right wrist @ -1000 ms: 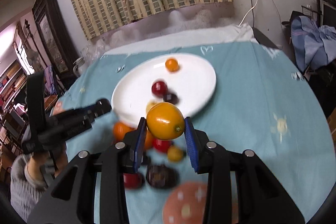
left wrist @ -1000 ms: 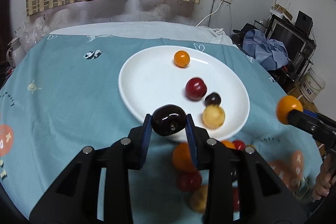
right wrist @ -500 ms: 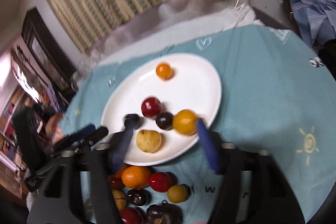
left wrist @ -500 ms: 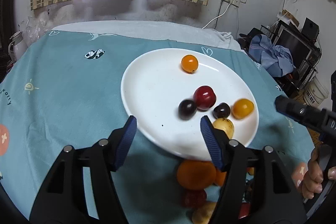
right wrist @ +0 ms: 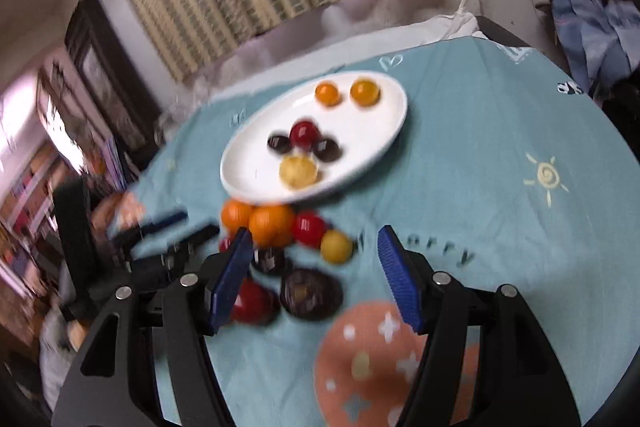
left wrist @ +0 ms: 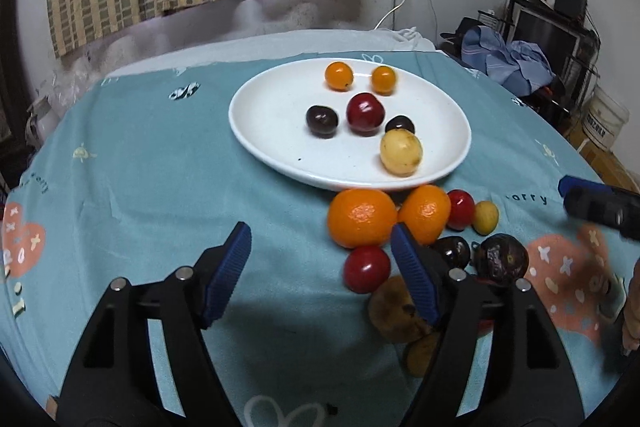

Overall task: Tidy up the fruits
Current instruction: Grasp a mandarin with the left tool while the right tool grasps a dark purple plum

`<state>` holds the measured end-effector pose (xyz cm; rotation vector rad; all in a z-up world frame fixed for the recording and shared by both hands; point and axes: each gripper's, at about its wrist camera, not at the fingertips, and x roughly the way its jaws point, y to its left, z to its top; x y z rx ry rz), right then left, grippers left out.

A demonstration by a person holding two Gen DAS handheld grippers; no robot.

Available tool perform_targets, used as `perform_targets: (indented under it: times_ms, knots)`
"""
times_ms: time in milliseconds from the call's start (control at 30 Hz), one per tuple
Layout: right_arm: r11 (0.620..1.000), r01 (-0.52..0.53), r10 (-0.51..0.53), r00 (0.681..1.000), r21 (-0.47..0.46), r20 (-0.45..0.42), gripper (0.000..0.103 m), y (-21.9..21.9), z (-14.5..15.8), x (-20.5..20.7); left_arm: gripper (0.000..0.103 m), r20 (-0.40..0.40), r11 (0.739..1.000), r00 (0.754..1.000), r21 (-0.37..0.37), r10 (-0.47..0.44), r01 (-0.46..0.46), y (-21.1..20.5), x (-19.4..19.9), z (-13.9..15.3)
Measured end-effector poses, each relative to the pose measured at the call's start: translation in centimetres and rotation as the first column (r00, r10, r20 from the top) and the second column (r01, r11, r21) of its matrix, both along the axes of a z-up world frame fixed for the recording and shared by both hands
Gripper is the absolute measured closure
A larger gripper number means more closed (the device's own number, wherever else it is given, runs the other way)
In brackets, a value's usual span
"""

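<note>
The left claw (left wrist: 320, 267) hangs released over the teal cloth (left wrist: 152, 179), gripping nothing. Beyond it, the white plate (left wrist: 272, 131) holds six small fruits. A heap of loose fruit (left wrist: 362, 217) lies just before the plate. The right claw (right wrist: 314, 275) is likewise spread and bare above that heap.

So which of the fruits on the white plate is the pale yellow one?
The pale yellow fruit sits at the near edge of the white plate, closest to the fruit pile on the cloth. The plate's other fruits are orange, red or dark.
</note>
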<state>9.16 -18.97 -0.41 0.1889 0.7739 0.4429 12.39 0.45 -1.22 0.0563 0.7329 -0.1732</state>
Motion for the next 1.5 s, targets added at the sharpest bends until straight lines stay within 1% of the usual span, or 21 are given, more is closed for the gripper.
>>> perform_targets:
  times_ms: [67, 200, 367, 467, 533, 600, 667, 700, 733, 833, 1033, 1100, 1133, 1167, 1333, 1433, 1500]
  knots:
    - [0.999, -0.009, 0.010, 1.000, -0.045, 0.009, 0.038, 0.8, -0.3, -0.4, 0.028, -0.010, 1.000, 1.000, 0.012, -0.011, 0.011, -0.2, 0.2, -0.3]
    - [0.997, -0.019, 0.019, 1.000, -0.077, -0.004, 0.038, 1.3, -1.0, -0.2, 0.029, -0.046, 1.000, 0.999, 0.007, -0.016, 0.016, -0.1, 1.1, -1.0]
    - [0.996, -0.012, 0.011, 1.000, -0.086, -0.017, 0.038, 1.2, -1.3, -0.2, 0.028, -0.076, 0.999, 0.997, -0.041, -0.032, 0.029, -0.1, 2.3, -1.3]
    - [0.995, -0.016, 0.014, 1.000, -0.094, -0.024, 0.038, 1.4, -1.4, -0.3, 0.028, -0.083, 0.999, 0.995, -0.026, -0.046, 0.044, -0.8, 3.0, -1.7]
    - [0.995, -0.020, 0.017, 0.999, -0.097, -0.031, 0.038, 1.5, -1.6, -0.2, 0.028, -0.072, 0.999, 0.996, -0.021, -0.050, 0.049, -1.0, 3.3, -1.7]
    - [0.994, -0.025, 0.020, 0.999, -0.102, -0.041, 0.038, 1.6, -1.9, 0.0, 0.031, -0.089, 0.996, 0.994, -0.062, -0.063, 0.058, -0.7, 3.9, -2.0]
    - [0.994, -0.027, 0.022, 0.999, -0.107, -0.045, 0.038, 1.7, -2.0, 0.0, 0.045, -0.110, 0.991, 0.990, -0.112, -0.092, 0.080, -0.5, 4.2, -2.3]
    - [0.994, -0.028, 0.023, 0.999, -0.109, -0.047, 0.038, 1.8, -2.1, 0.0, 0.048, -0.113, 0.987, 0.988, -0.133, -0.108, 0.093, -0.4, 4.3, -2.3]
    - [0.993, -0.029, 0.024, 0.998, -0.112, -0.050, 0.038, 1.8, -2.1, 0.0, 0.055, -0.114, 0.980, 0.984, -0.163, -0.133, 0.114, -0.2, 4.3, -2.4]
    - [0.991, -0.039, 0.032, 0.998, -0.126, -0.057, 0.038, 2.1, -2.2, -0.1, 0.056, -0.121, 0.973, 0.982, -0.197, -0.148, 0.122, 0.1, 4.4, -2.7]
    - [0.976, -0.090, 0.081, 0.995, -0.198, -0.052, 0.038, 3.4, -2.6, -0.5, 0.057, -0.118, 0.975, 0.983, -0.187, -0.144, 0.120, -0.1, 4.1, -2.5]
    - [0.968, -0.107, 0.100, 0.994, -0.228, -0.043, 0.039, 3.8, -2.8, -0.8, 0.057, -0.109, 0.978, 0.985, -0.175, -0.133, 0.113, 0.0, 3.7, -2.2]
    - [0.965, -0.113, 0.106, 0.993, -0.236, -0.044, 0.042, 4.0, -2.9, -0.9, 0.057, -0.104, 0.979, 0.986, -0.172, -0.128, 0.109, 0.2, 3.5, -2.0]
    - [0.964, -0.116, 0.108, 0.993, -0.241, -0.046, 0.044, 4.0, -3.0, -0.8, 0.057, -0.100, 0.979, 0.987, -0.174, -0.122, 0.103, 0.4, 3.3, -1.8]
    - [0.963, -0.105, 0.094, 0.994, -0.247, -0.057, 0.046, 3.9, -3.6, -0.2, 0.058, -0.094, 0.981, 0.991, -0.181, -0.093, 0.075, 1.3, 2.8, -1.3]
    - [0.958, -0.107, 0.096, 0.994, -0.265, -0.054, 0.047, 4.3, -3.9, 0.0, 0.058, -0.089, 0.981, 0.992, -0.181, -0.094, 0.076, 1.3, 2.6, -1.1]
    - [0.951, -0.114, 0.102, 0.993, -0.286, -0.058, 0.049, 4.8, -4.4, 0.3, 0.058, -0.089, 0.981, 0.992, -0.177, -0.092, 0.075, 1.2, 2.6, -1.1]
